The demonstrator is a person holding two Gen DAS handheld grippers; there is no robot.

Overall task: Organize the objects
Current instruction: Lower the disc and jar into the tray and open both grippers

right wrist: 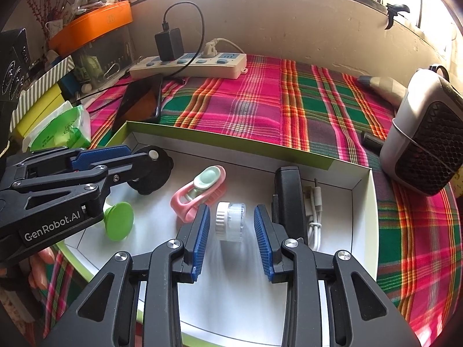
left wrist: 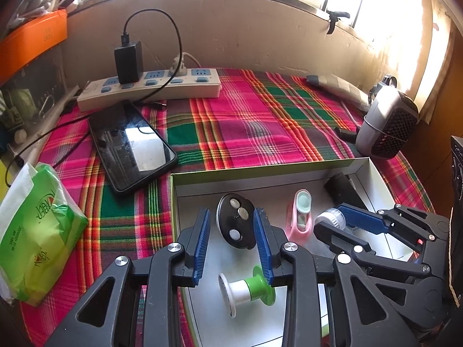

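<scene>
Clear plastic, the small capped jar [right wrist: 230, 221] at lower centre looks light, stiff and slippery; grip its ribbed white cap. Right tongs [right wrist: 231, 225] gape around it, untouching; left tongs [left wrist: 232, 232] gape empty over the black disc [left wrist: 235, 222].

Pink-green plaid cloth [left wrist: 246, 121]; orange box [right wrist: 92, 26]; green-white spool [left wrist: 246, 289].

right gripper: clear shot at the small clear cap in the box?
Probably yes. The right gripper is open with the clear cap lying between its fingers, nothing between; the pink brush sits just left.
</scene>
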